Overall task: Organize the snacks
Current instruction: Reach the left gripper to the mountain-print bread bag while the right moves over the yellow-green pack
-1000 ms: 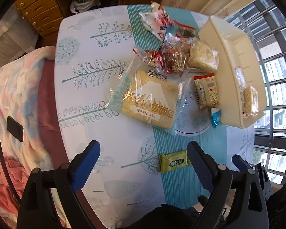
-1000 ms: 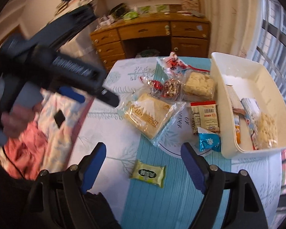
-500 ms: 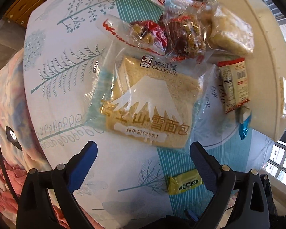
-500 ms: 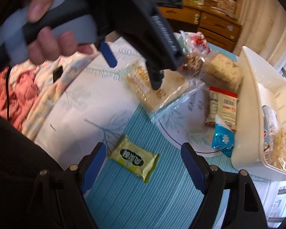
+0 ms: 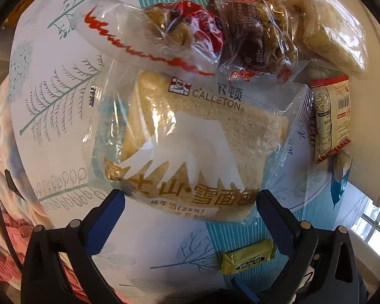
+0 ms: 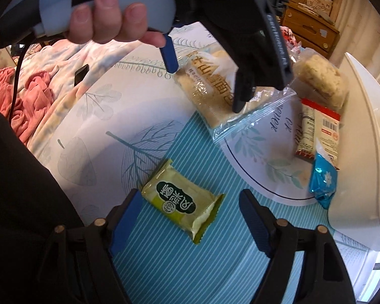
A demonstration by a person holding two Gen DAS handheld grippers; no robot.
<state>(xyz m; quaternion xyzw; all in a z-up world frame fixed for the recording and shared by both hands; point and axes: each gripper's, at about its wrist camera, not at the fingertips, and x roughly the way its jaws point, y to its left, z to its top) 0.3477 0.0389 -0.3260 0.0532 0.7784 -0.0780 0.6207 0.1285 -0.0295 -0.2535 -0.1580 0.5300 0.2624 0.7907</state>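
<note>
Now the bread bag [image 5: 190,147] lay flat on the patterned tablecloth [image 5: 63,101], at the near edge of the snack pile, and it filled far more of the left wrist view than it had a second ago. The left gripper [image 5: 190,202] had dropped close over it; its jaws had just been opening to their widest and stood released, straddling the bag's near edge without pressing it. To the near right, the green snack packet [image 6: 181,201] lay alone on the striped runner. The right gripper [image 6: 190,207] had sunk toward it as well, its jaws just narrowing yet still open, one on each side, neither pad touching. The white bin [image 6: 362,152] waited at the far right, already holding some packets. Both grasps looked imminent, bread and packet likely bound for that bin.
</note>
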